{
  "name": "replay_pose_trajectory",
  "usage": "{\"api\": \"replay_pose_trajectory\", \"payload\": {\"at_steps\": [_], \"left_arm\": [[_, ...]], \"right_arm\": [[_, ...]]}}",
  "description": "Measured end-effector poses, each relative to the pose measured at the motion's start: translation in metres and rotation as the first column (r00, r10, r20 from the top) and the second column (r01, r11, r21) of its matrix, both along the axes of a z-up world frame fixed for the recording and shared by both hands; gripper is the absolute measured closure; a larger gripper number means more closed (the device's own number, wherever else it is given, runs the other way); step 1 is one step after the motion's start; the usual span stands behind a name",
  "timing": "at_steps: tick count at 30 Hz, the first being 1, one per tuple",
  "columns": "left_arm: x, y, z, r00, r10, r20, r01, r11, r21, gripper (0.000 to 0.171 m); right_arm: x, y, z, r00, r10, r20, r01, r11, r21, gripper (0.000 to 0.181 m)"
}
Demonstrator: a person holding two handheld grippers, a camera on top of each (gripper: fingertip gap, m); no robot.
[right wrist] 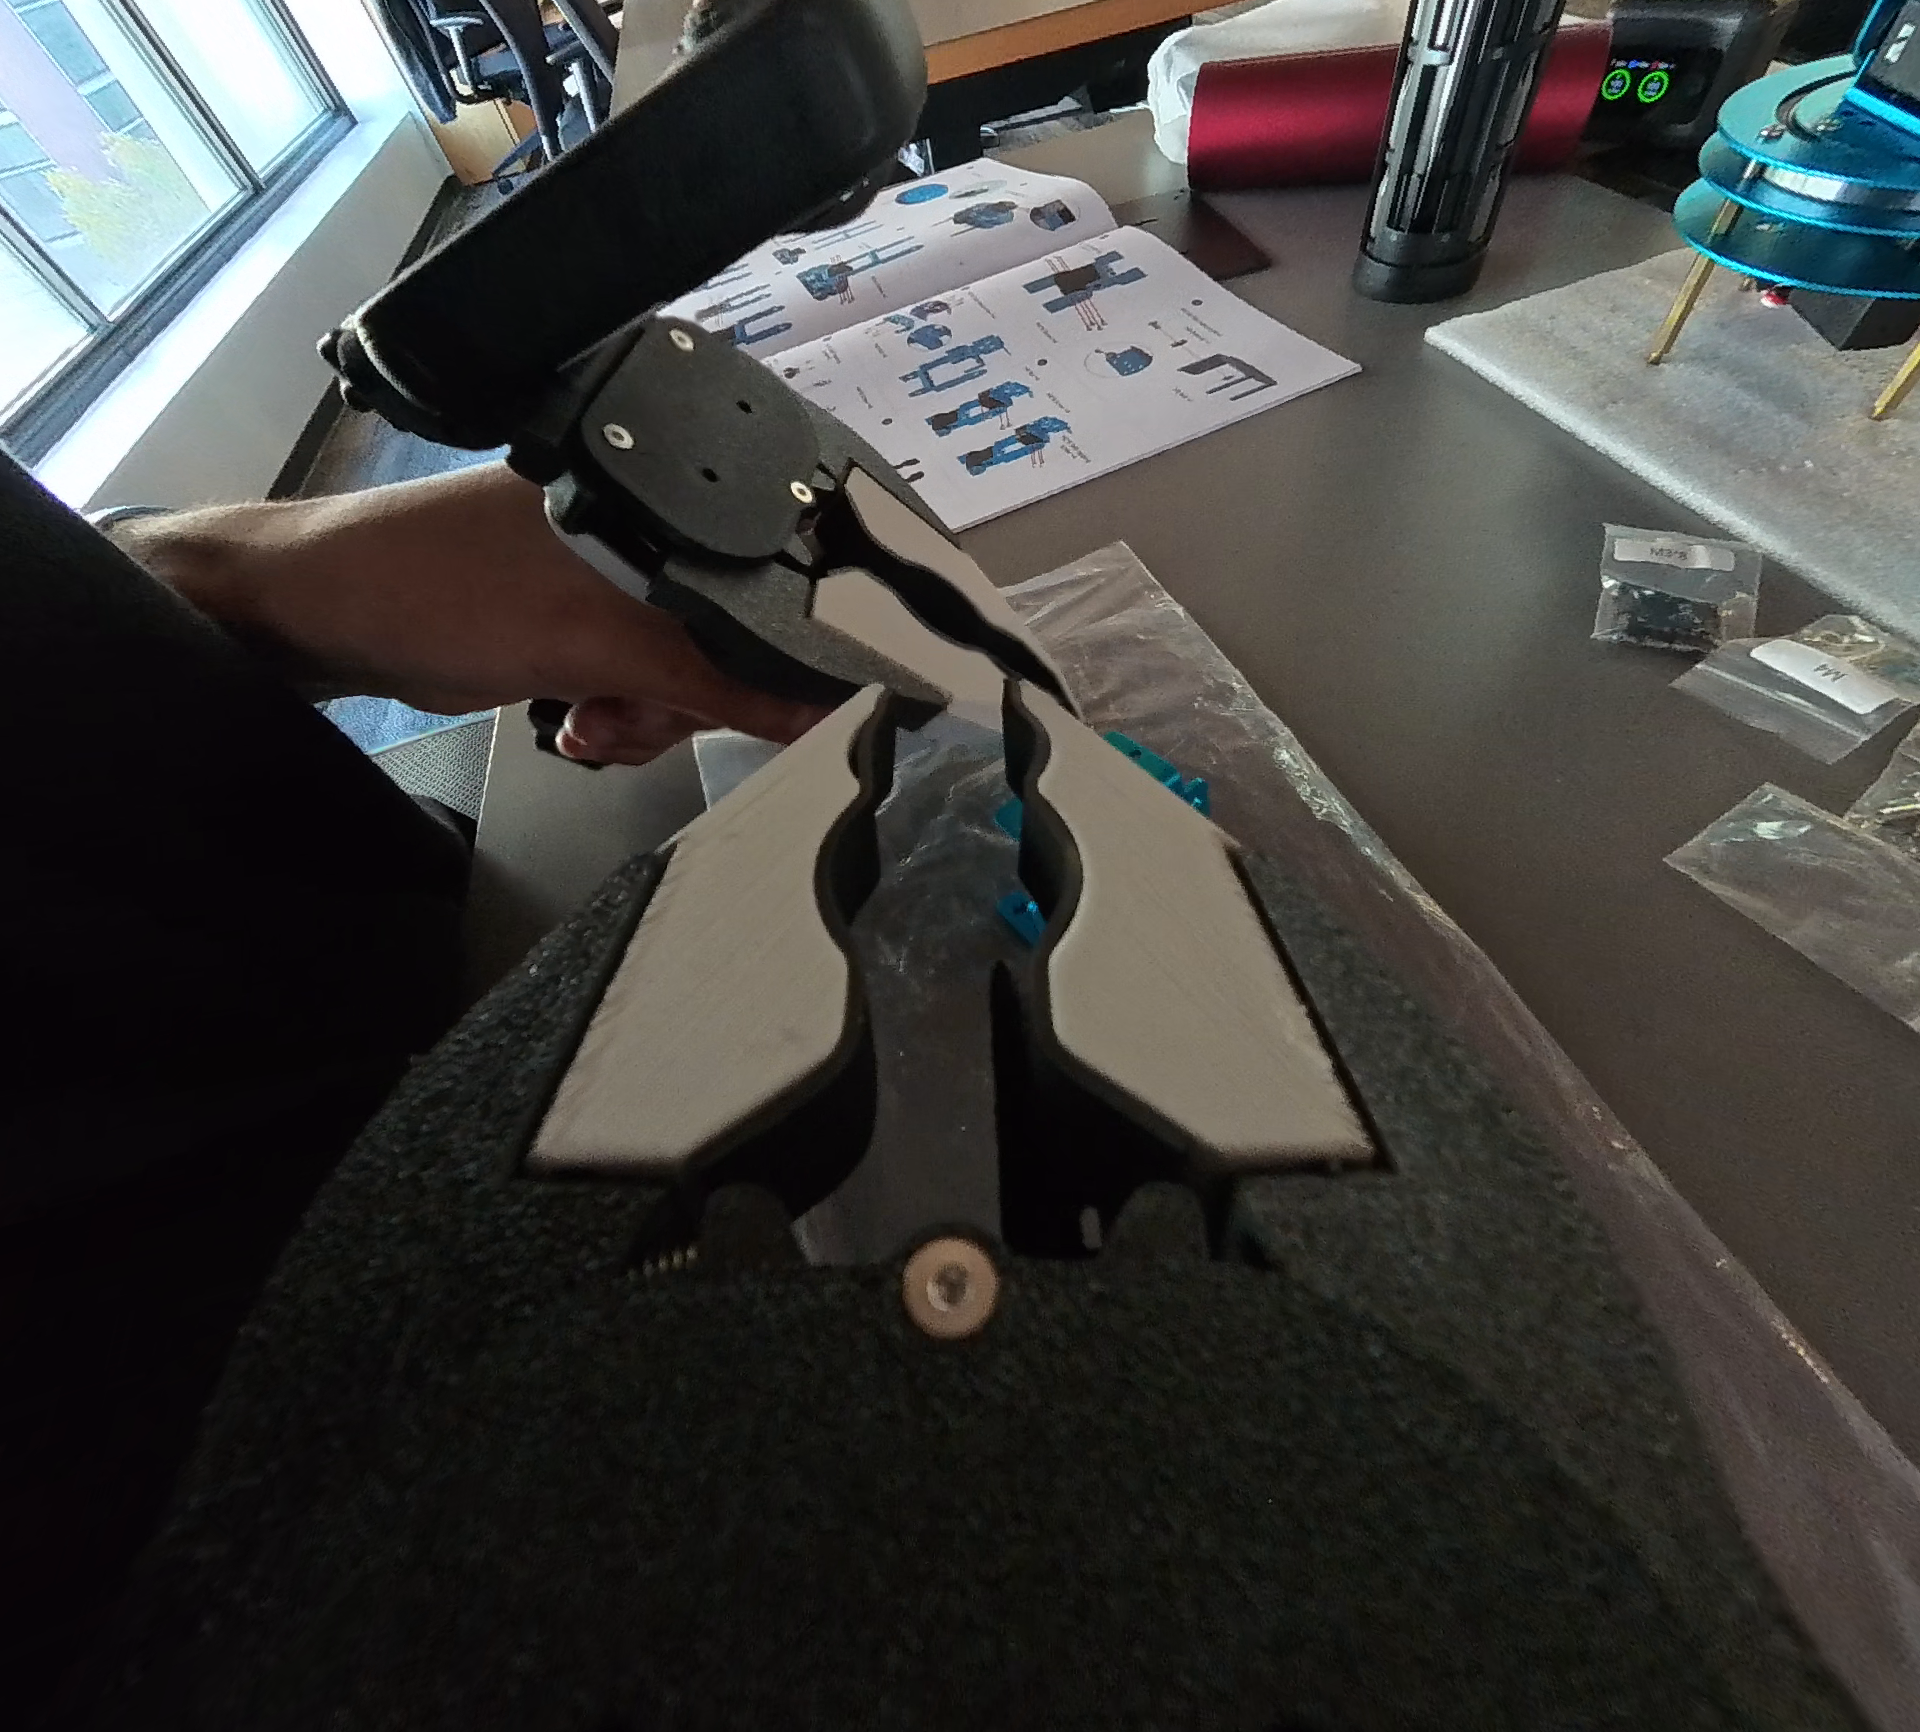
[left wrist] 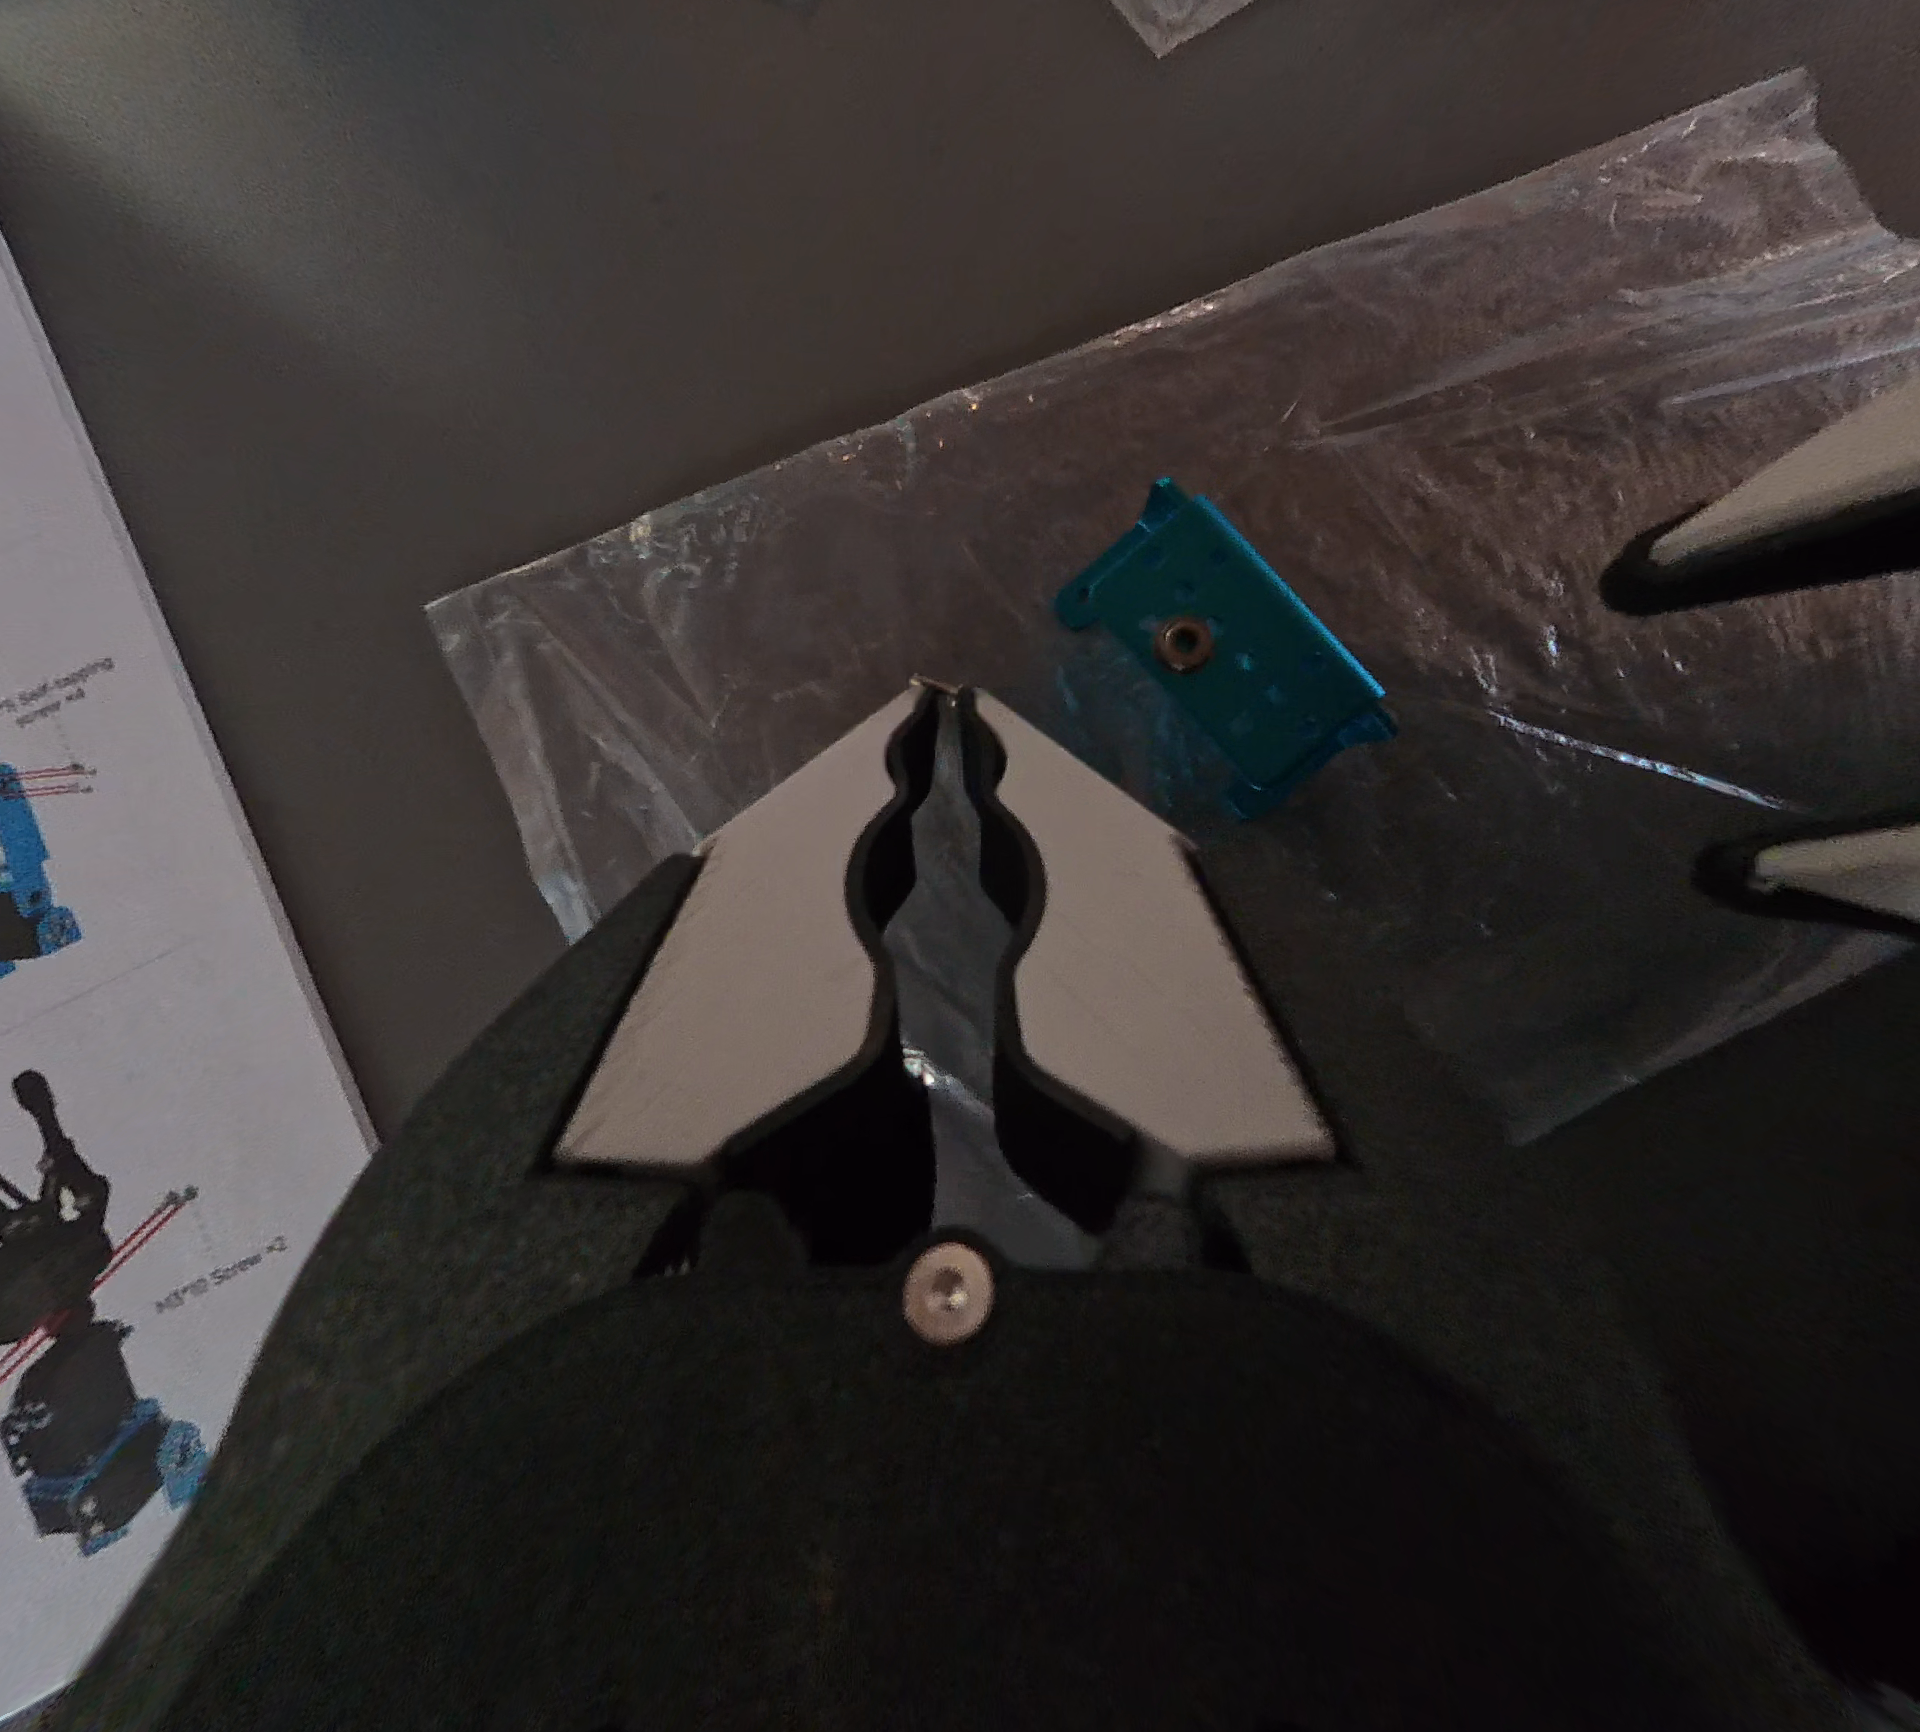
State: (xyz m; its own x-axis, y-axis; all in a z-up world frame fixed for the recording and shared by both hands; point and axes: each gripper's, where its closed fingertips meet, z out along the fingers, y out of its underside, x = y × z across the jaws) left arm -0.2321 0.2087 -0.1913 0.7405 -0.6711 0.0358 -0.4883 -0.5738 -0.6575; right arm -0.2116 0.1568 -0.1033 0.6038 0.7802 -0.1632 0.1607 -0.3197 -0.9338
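Left gripper (left wrist: 940, 693): jaws nearly closed, pinching a tiny metal piece (left wrist: 933, 685), kind unclear; could slip. Small blue metal bracket (left wrist: 1226, 643) just right, on clear plastic bag (left wrist: 727, 602). Right gripper (right wrist: 940, 695): jaws parted, empty, near bracket.

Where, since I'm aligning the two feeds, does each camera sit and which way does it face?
Left wrist view: on the left gripper, looking steeply down at the table, clear plastic bag and blue bracket; own shut jaws, tips of the right gripper at right.
Right wrist view: on the right gripper, looking low across the table at the left gripper; own open jaws, the person's hand.
Shared: bracket, bag, booklet.
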Motion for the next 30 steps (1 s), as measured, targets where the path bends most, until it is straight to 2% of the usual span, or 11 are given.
{"api": "replay_pose_trajectory", "payload": {"at_steps": [5, 12, 16, 20, 22, 27, 30], "left_arm": [[0.000, 0.000, 0.000, 0.999, -0.042, -0.030, 0.042, 0.999, 0.026, 0.171], [-0.001, -0.001, 0.000, 0.982, -0.170, -0.080, 0.176, 0.982, 0.069, 0.171], [-0.004, -0.002, 0.004, 0.967, -0.246, -0.072, 0.252, 0.964, 0.088, 0.171], [-0.004, -0.001, 0.017, 0.948, -0.311, -0.066, 0.318, 0.931, 0.178, 0.171], [-0.003, 0.001, 0.019, 0.930, -0.356, -0.092, 0.368, 0.904, 0.219, 0.164], [0.005, 0.002, 0.016, 0.897, -0.441, -0.022, 0.440, 0.888, 0.132, 0.159], [0.007, 0.001, 0.010, 0.874, -0.481, -0.060, 0.485, 0.868, 0.102, 0.159]], "right_arm": [[0.002, 0.002, -0.001, 1.000, -0.004, -0.006, 0.004, 1.000, -0.009, 0.162], [0.006, 0.005, -0.006, 1.000, -0.019, 0.013, 0.020, 1.000, -0.020, 0.162], [0.009, 0.009, -0.008, 0.999, -0.033, 0.021, 0.034, 0.999, -0.027, 0.163], [0.011, 0.012, -0.010, 0.998, -0.045, 0.045, 0.046, 0.999, -0.022, 0.163], [0.011, 0.013, -0.010, 0.997, -0.049, 0.059, 0.050, 0.999, -0.013, 0.163], [0.012, 0.012, -0.014, 0.995, -0.057, 0.078, 0.058, 0.998, -0.011, 0.163], [0.015, 0.013, -0.016, 0.994, -0.070, 0.085, 0.072, 0.997, -0.015, 0.163]]}}
